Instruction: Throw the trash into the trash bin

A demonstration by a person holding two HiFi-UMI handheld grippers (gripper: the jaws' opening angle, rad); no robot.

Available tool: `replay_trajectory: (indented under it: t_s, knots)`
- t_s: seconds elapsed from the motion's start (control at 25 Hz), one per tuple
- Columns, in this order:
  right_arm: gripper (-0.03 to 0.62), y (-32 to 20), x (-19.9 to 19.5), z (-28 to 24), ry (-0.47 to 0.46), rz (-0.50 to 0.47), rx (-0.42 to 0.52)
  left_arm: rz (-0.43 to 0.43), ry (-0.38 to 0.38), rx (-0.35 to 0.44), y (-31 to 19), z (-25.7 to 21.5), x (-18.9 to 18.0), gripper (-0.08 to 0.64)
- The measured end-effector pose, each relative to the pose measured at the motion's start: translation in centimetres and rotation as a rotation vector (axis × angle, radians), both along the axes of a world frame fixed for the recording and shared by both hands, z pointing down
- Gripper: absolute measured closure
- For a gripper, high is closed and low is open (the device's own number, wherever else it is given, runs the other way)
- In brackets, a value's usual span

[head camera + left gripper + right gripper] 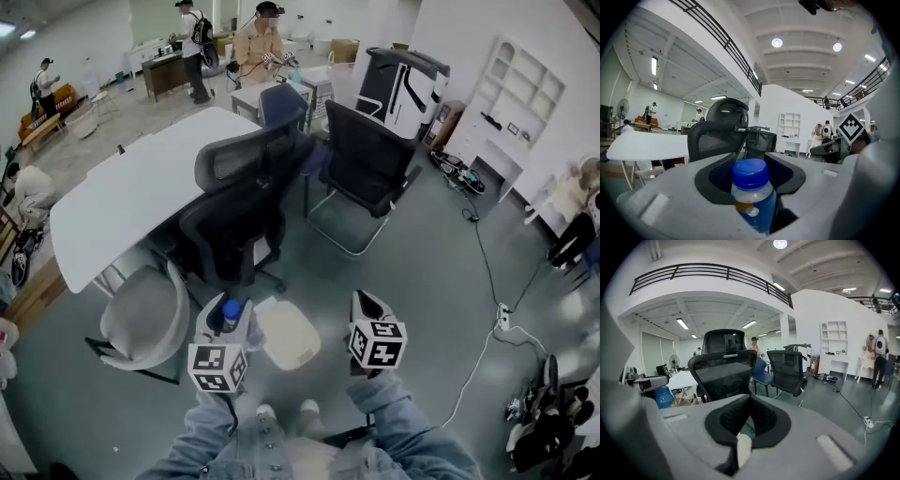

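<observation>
My left gripper is shut on a small bottle with a blue cap and blue label, held upright between the jaws. In the left gripper view the bottle fills the gap between the pads of the left gripper. My right gripper is shut on a small white scrap, seen in the right gripper view as a pale strip pinched low in the right gripper. A cream-coloured bin stands on the floor between the two grippers, just ahead of the person's shoes.
Two black office chairs stand right ahead, beside a white table. A pale shell chair is at the left. A white cable with a power strip crosses the floor at the right. People stand in the background.
</observation>
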State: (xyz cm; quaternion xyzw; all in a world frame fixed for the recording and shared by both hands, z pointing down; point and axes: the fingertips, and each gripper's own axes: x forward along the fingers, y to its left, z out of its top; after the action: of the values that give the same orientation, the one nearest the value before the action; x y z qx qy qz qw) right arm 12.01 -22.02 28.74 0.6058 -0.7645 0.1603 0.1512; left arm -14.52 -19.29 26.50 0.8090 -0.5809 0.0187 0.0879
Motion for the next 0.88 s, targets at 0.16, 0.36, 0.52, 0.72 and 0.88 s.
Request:
replay_trajectory:
  t_s: [0.16,0.36,0.52,0.72,0.88]
  knots:
    - [0.589,-1.2,-0.2,1.7,0.015,-0.044,-0.022,-0.033,-0.008,-0.030,-0.3,1.7,-0.3,0.360]
    - [0.589,-1.8,0.3,5.4,0.007,-0.069,-0.079,-0.078,-0.019,-0.094,-0.3,4.8,-0.8,0.360]
    - [0.589,-2.3,0.8,9.6,0.014,-0.095,-0.143,-0.093,-0.034,-0.121,-0.3,8.0,-0.4,0.360]
    - [0.589,-2.7,0.8,14.8,0.030,-0.129,-0.203,-0.114,-0.027,-0.172,-0.3,13.5,-0.4,0.360]
    - [0.589,-2.4,0.1,19.4,0.029,-0.176,-0.237,-0.127,-0.044,-0.207,-0.1,18.4,-0.6,0.360]
